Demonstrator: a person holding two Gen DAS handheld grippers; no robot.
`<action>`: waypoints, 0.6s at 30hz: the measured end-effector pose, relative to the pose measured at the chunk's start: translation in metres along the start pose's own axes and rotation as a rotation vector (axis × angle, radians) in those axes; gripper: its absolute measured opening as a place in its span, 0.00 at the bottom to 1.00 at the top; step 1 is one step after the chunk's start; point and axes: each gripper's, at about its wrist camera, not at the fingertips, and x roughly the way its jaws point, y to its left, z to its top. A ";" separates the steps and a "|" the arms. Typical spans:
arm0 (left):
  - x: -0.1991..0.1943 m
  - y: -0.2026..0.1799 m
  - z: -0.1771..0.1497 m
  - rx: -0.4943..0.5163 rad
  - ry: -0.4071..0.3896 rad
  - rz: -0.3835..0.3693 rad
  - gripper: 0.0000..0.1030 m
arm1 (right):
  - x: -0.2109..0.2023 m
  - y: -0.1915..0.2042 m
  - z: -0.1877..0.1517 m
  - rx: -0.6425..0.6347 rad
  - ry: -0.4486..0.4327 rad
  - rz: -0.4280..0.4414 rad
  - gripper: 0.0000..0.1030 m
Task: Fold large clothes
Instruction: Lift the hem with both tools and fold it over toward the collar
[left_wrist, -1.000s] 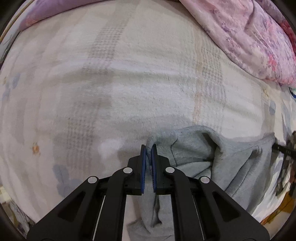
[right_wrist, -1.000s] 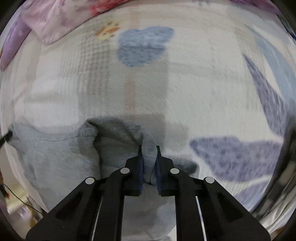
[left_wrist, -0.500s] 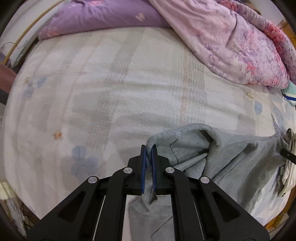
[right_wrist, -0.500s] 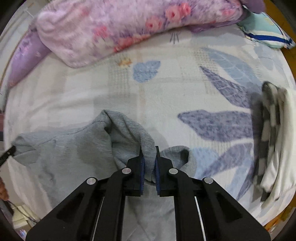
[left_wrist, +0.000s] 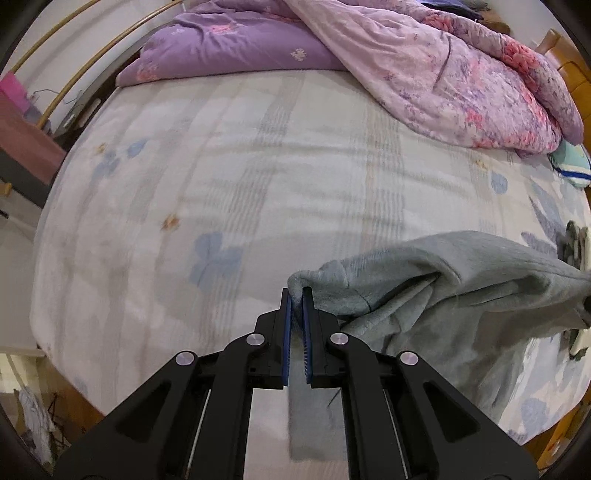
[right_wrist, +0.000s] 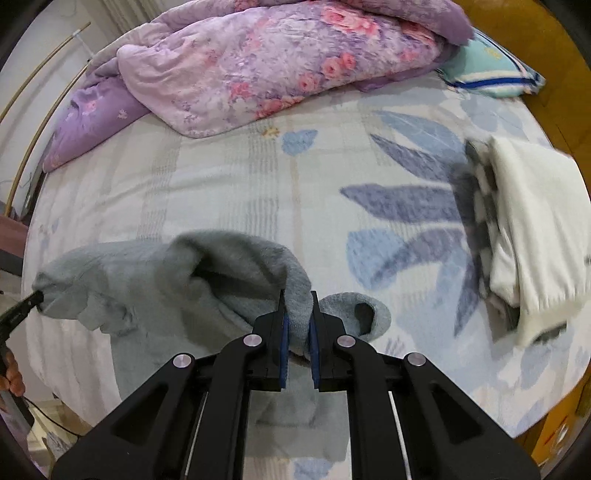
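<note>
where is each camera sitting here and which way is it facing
Left wrist: on the left gripper, looking steeply down along its fingers at the bed; jaws pinch the grey garment.
Right wrist: on the right gripper, also facing down; jaws clamp the same garment; a fingertip shows at the left edge.
Shared: garment, bed, floral quilt, folded pile.

I see the garment (left_wrist: 461, 291) strung between my two grippers above the near part of the bed (left_wrist: 258, 177), its left end pinched in my left gripper (left_wrist: 297, 295) and its right end in my right gripper (right_wrist: 297, 299). A quilt (right_wrist: 258, 55) is heaped along the far side. Folded clothes (right_wrist: 528, 229) lie stacked at the right, with a pillow (right_wrist: 487, 70) beyond them.
</note>
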 end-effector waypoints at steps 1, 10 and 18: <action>-0.003 0.002 -0.007 -0.001 0.000 0.000 0.05 | -0.003 -0.001 -0.012 0.006 -0.002 0.001 0.08; 0.002 0.015 -0.113 -0.006 0.101 0.034 0.05 | 0.008 -0.021 -0.128 0.074 0.107 -0.004 0.08; 0.086 0.011 -0.206 0.023 0.399 0.084 0.05 | 0.087 -0.054 -0.219 0.276 0.318 -0.043 0.12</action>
